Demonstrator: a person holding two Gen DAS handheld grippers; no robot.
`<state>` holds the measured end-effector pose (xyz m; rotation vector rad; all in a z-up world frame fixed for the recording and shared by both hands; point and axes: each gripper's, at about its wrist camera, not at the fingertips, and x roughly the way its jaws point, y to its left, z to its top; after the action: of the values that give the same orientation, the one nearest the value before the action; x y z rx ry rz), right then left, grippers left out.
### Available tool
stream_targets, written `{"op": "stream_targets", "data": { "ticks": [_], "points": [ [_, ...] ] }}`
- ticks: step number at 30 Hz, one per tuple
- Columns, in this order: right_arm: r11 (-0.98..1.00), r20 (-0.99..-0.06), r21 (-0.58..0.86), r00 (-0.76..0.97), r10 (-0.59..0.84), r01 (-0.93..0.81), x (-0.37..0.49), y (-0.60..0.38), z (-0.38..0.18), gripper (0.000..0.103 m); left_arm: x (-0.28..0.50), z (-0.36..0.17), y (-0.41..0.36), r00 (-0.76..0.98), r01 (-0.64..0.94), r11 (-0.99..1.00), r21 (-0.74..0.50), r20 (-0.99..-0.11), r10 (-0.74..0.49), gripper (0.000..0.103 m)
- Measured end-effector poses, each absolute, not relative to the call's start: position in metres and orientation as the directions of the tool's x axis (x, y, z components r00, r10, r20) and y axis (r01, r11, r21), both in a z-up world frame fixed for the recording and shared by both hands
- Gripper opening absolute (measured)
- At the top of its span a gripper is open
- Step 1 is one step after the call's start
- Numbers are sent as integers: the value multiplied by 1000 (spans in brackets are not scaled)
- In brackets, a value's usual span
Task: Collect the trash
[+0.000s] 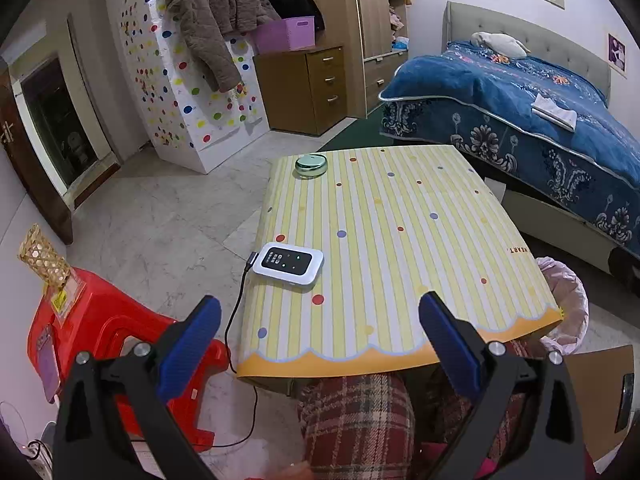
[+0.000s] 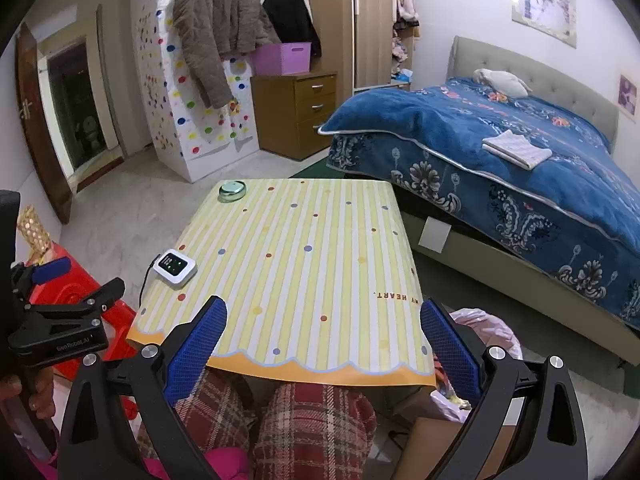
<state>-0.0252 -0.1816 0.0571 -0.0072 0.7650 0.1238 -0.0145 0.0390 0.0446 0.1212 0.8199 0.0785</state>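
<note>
Beside the striped table point(image 2: 304, 264), pink-lined trash bin point(image 2: 486, 330) half hidden, left tool point(image 1: 320, 312) and right tool point(image 2: 323, 316) spread, empty

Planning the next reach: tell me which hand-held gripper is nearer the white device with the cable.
Left. The left hand-held gripper hangs open at the table's near-left corner, just short of the white device. The right hand-held gripper, also open, sits further right, toward the pink-lined bin.

The striped cloth on the surface point(image 2: 304, 264) has brown letters near its right edge that read "MY HEART." upside down. The black body of the left claw point(image 2: 60, 272) has small pale letters that look like "GenRobot.AI". The yellow sticker point(image 1: 60, 302) on the red stool point(image 1: 100, 332) is too small to read.
</note>
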Motion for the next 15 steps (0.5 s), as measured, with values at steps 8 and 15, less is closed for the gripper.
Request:
{"op": "stream_targets", "data": {
  "ticks": [8,15],
  "points": [
    [994,-699,36,708,102,-107,-23,-182,53,96,-14,45,41,680,-19,991,129,-725,107,96],
    [994,-698,36,709,101,-106,-22,-182,53,96,-14,45,41,681,-20,992,128,-725,107,96]
  ]
}}
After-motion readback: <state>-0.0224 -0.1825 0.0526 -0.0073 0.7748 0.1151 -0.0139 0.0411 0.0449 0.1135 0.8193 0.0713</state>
